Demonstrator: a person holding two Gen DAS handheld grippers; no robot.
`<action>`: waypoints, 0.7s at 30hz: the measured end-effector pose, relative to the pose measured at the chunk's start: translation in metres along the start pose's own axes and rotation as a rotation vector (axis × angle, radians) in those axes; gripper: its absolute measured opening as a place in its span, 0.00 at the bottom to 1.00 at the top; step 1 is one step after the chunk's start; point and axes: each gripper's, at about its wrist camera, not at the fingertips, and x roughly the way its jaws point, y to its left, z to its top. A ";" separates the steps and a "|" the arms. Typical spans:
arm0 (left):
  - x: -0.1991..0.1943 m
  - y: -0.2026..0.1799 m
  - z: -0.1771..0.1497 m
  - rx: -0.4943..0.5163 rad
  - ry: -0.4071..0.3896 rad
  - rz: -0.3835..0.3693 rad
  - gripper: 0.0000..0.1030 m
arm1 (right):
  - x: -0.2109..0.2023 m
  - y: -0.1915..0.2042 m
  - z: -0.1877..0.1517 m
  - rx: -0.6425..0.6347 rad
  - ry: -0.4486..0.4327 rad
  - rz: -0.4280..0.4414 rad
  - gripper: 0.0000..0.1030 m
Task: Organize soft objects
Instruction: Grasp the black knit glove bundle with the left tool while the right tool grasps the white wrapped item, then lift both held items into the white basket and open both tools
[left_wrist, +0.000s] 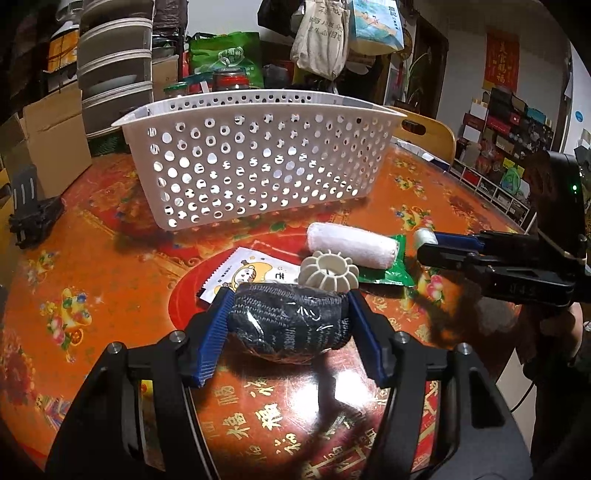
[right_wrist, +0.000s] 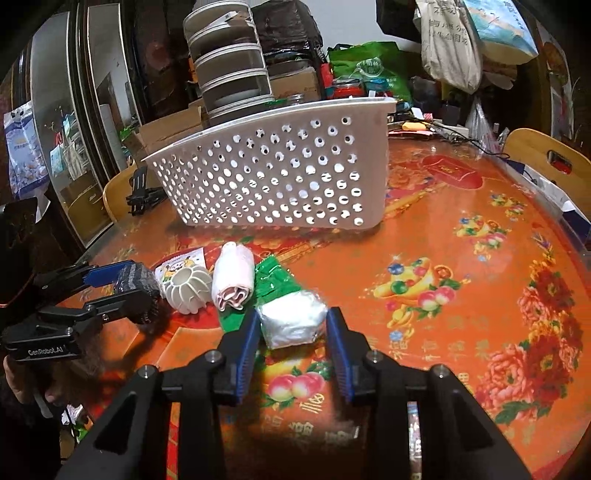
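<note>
My left gripper (left_wrist: 286, 319) is shut on a black knitted bundle wrapped in clear plastic (left_wrist: 290, 319), resting on or just above the table; it also shows in the right wrist view (right_wrist: 135, 282). My right gripper (right_wrist: 291, 325) is shut on a white plastic-wrapped soft pack (right_wrist: 291, 319), seen in the left wrist view (left_wrist: 424, 236) too. A rolled white towel (left_wrist: 352, 247) (right_wrist: 232, 280) lies between them on a green packet (left_wrist: 388, 271). A white perforated basket (left_wrist: 258, 155) (right_wrist: 280, 166) stands behind.
A ribbed beige plastic ring (left_wrist: 328, 271) (right_wrist: 188, 288) and a white cartoon sachet (left_wrist: 251, 273) lie by the towel. The round table (right_wrist: 461, 258) has an orange-red patterned cover. A black phone stand (left_wrist: 31, 214), cardboard boxes, stacked containers and wooden chairs (left_wrist: 428, 136) surround it.
</note>
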 end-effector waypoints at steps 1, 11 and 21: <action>-0.001 0.001 0.001 -0.007 -0.007 0.011 0.58 | -0.001 0.000 0.000 0.002 -0.003 -0.002 0.35; -0.017 0.006 0.006 -0.050 -0.039 0.042 0.58 | -0.006 0.006 0.002 -0.008 -0.021 -0.050 0.35; -0.037 0.006 0.020 -0.052 -0.070 0.054 0.58 | -0.027 0.022 0.022 -0.044 -0.067 -0.080 0.35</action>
